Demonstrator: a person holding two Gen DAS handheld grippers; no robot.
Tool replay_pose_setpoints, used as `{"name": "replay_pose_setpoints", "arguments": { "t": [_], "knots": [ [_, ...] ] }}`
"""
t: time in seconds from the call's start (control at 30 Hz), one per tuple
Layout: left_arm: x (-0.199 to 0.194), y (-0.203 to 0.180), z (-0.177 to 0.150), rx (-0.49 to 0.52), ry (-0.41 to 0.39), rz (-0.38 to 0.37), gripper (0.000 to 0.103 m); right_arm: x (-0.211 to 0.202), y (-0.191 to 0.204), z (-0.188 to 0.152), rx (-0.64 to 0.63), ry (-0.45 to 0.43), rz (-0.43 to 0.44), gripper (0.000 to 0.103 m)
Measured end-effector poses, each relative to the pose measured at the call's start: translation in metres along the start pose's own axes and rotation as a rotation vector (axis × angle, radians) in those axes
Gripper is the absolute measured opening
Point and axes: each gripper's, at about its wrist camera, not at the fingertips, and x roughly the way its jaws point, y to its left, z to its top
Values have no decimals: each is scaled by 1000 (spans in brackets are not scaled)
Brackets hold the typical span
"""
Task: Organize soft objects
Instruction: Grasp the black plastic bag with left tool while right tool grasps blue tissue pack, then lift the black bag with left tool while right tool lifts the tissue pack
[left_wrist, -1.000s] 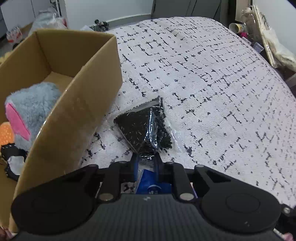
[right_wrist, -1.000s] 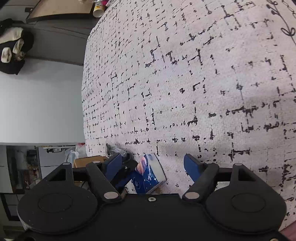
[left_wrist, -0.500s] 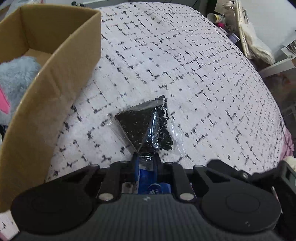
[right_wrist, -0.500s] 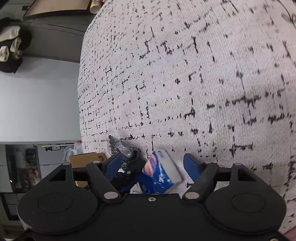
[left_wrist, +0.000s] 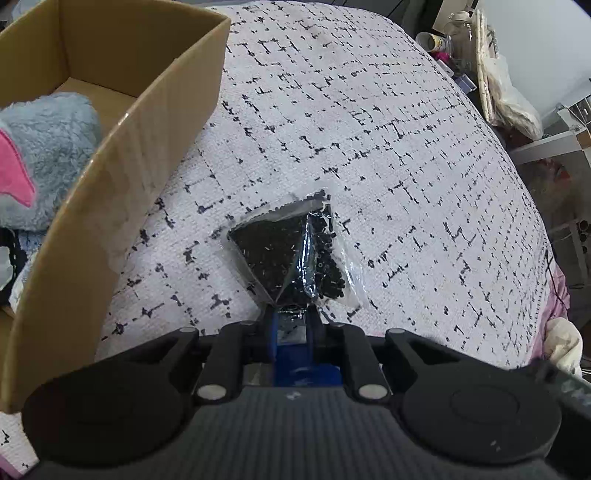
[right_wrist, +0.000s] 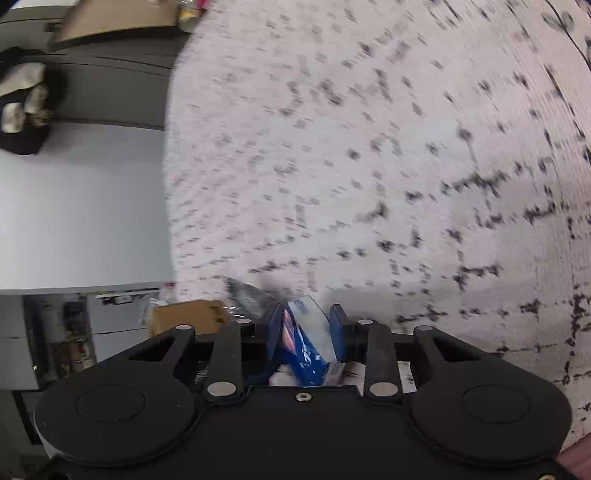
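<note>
Bead bag and blue packet gripped for boxing

The bead bag (left_wrist: 291, 254) is pinched by the left tool (left_wrist: 291, 325), the blue packet (right_wrist: 308, 343) by the right tool (right_wrist: 306, 325); both should be lifted clear over the near wall of the cardboard box (left_wrist: 122, 177) at left.

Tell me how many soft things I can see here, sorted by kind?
Bead bags: 1, pinched by the left gripper.
Blue packs: 1, between the right gripper's fingers.
Plush toys: 1, grey and pink, in the box.
Total: 3. Other bits in the box are too cut off to count.
</note>
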Motion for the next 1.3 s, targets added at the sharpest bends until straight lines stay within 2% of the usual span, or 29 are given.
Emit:
{"name": "replay_pose_setpoints", "arguments": {
  "t": [0.13, 0.2, 0.27, 0.37, 0.53, 0.7, 0.87, 1.1, 1.13, 1.17, 1.2, 1.23, 1.3],
  "knots": [
    [-2, -3, -4, 7, 2, 3, 14, -10, 0, 3, -38, -43, -74, 33],
    [-6, -4, -4, 20, -6, 1, 14, -15, -5, 2, -26, -41, -100, 41],
    [-11, -6, -4, 34, -13, -2, 14, -20, -11, 1, -4, -24, -100, 59],
    [-19, -8, -3, 49, -24, -9, 13, -17, -12, -6, 8, -2, -91, 65],
    [-28, -2, -4, 49, -35, -11, 12, -1, -14, -16, 42, 41, -91, 67],
    [-33, 3, -10, 70, -36, -8, 11, 5, -8, -23, 10, 24, -101, 68],
    [-36, 5, -14, 95, -19, -1, 11, 10, -8, -22, 6, 1, -114, 61],
    [-26, 6, -20, 96, 7, -4, 11, 20, -3, -25, -35, 3, -119, 61],
    [-25, 6, -20, 96, 8, -6, 11, 21, -3, -25, -39, 3, -118, 58],
    [-24, 6, -20, 94, 12, -10, 11, 22, -3, -26, -39, 9, -113, 47],
    [-22, 6, -20, 91, 16, -13, 11, 26, -4, -25, -35, 19, -114, 41],
    [-21, 7, -20, 89, 18, -12, 11, 29, -6, -25, -33, 27, -121, 28],
    [-19, 8, -20, 89, 23, -9, 11, 33, -9, -24, -33, 26, -113, 26]
  ]
}}
